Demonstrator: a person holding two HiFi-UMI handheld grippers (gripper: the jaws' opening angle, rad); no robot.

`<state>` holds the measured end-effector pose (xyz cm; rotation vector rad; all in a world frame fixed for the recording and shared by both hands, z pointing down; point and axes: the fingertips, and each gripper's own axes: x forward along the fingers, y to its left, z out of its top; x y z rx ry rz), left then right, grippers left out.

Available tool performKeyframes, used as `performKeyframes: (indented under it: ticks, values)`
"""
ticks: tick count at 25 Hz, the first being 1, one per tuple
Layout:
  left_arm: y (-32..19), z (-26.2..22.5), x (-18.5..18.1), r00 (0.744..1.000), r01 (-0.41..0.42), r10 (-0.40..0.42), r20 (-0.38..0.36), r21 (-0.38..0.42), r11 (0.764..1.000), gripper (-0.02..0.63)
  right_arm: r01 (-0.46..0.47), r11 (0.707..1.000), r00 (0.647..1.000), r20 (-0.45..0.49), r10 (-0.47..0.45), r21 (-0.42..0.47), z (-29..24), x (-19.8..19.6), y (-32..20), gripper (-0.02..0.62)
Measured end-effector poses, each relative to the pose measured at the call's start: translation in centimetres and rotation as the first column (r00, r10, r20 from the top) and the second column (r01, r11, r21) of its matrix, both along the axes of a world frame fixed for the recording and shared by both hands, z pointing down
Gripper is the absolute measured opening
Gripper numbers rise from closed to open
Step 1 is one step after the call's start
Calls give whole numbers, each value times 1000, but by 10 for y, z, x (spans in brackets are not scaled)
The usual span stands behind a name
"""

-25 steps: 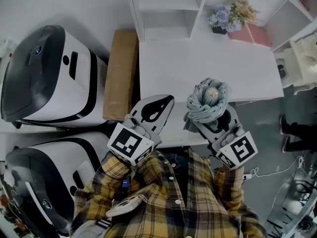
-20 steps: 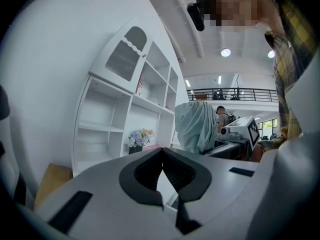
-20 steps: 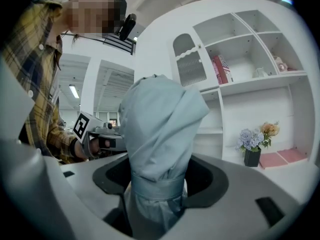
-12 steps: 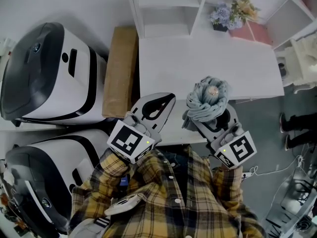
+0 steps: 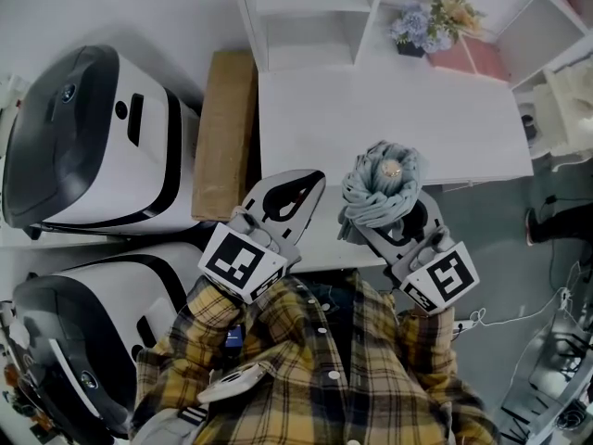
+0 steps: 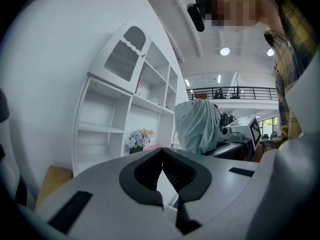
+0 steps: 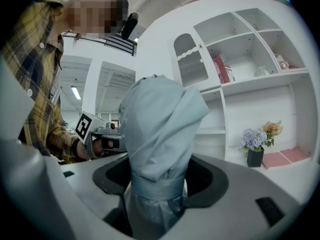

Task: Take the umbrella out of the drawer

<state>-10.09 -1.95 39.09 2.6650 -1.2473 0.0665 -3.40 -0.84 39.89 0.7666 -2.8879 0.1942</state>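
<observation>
We see one pale grey-blue folded fabric umbrella (image 7: 159,129), standing upright between the two jaws of the right tongs (image 5: 387,213). These tongs stand wide but are clamped on it, one dark pad pressing each side at about the height of its wrap-around strap. The bunched cloth top rises above the jaws, with a small round knob at its centre.

Just beside the right tongs are the left tongs (image 6: 161,152). They are narrowed until the tips meet, and nothing sits between them. Each pair of tongs carries one cube with square markers, so we count two.

Under and ahead of both sets of tips lies one white rectangular surface (image 5: 389,109). Beyond it stands one white open shelf unit (image 5: 306,17). One small dark pot of purple and peach flowers (image 5: 426,28) sits ahead of the right tongs, with one flat pink box (image 5: 477,63) beside it.

To the outer side of the left tongs lies one long brown cardboard box (image 5: 225,133). Past that we count two white-and-black rounded machines (image 5: 88,137).

Behind the tongs is one yellow plaid shirt (image 5: 315,369).
</observation>
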Motion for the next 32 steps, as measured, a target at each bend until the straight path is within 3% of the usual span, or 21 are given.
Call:
performKeyframes:
  ticks: [32]
  values:
    - [-3,-3,2,1000,-15,15,22,9,1000,21,-13,1000,1000,18,13,10,-2,0,-2,313]
